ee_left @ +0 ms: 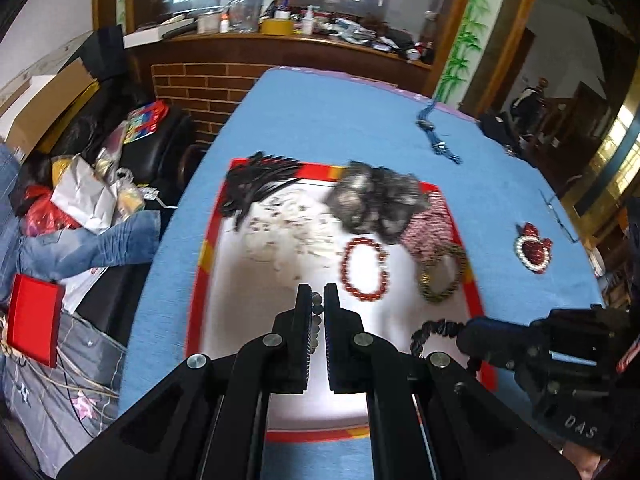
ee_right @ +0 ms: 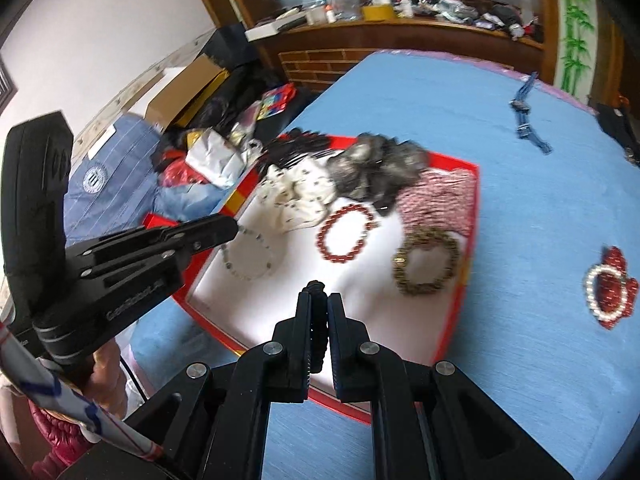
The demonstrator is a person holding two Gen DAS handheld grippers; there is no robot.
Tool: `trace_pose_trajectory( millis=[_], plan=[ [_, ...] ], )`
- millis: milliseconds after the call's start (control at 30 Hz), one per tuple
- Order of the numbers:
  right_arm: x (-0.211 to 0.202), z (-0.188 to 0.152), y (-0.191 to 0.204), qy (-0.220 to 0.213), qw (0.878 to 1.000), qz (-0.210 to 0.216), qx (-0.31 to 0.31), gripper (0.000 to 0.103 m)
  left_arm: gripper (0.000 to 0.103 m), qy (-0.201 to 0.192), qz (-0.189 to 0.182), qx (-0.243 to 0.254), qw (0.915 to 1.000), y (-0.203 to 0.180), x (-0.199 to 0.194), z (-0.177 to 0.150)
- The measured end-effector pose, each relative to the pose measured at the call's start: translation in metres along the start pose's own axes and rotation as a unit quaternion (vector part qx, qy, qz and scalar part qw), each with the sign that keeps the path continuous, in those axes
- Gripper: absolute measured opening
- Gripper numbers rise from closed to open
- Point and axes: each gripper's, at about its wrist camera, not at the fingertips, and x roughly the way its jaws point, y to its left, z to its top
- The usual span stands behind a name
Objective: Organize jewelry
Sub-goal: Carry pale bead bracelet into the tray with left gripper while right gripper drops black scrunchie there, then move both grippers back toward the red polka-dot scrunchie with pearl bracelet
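Tongs on the left (ee_left: 317,300) clamp a grey bead bracelet (ee_left: 317,312) over the red-rimmed tray (ee_left: 208,232), which holds several bracelets. Right view: right tongs (ee_right: 319,300) clamp a black beaded bracelet (ee_right: 316,292); red heart piece (ee_right: 608,286) and blue strand (ee_right: 528,120) remain on the counter (ee_right: 520,220), right.

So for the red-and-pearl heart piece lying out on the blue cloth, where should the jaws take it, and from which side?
The heart piece lies flat on the blue cloth, apart from the red-edged tray. I'd come straight down from above and pinch across the pearl loop's rim at its tray-facing edge; flat as it lies, a sideways approach would probably just push it along. Both grippers already hold bracelets, so one must release first.
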Motion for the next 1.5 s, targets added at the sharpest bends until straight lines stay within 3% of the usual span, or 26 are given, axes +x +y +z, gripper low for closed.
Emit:
trace_pose_trajectory(
  millis=[400, 633, 1200, 1300, 1367, 1500],
  plan=[
    [0.056, 0.026, 0.008, 0.027, 0.999, 0.021, 0.015, 0.009, 0.005, 0.032, 0.028, -0.024, 0.9988, 0.035, 0.04, 0.003],
    [0.081, 0.03, 0.0, 0.039, 0.999, -0.012, 0.025, 0.009, 0.005, 0.038, 0.037, -0.024, 0.9983, 0.042, 0.052, 0.002],
    [0.088, 0.035, -0.002, 0.032, 0.999, -0.015, 0.028, 0.013, 0.005, 0.036, 0.047, -0.017, 0.9981, 0.042, 0.061, 0.003],
    [0.082, 0.034, -0.003, 0.025, 0.999, -0.014, 0.03, 0.019, 0.012, 0.031, 0.044, -0.016, 0.9985, 0.04, 0.057, 0.004],
    [0.078, 0.033, -0.004, 0.021, 0.999, -0.014, 0.028, 0.023, 0.023, 0.024, 0.048, -0.014, 0.9984, 0.038, 0.053, 0.004],
    [0.067, 0.031, -0.003, 0.013, 0.999, -0.011, 0.027, 0.023, 0.023, 0.017, 0.047, -0.011, 0.9987, 0.035, 0.045, 0.005]
  ],
)
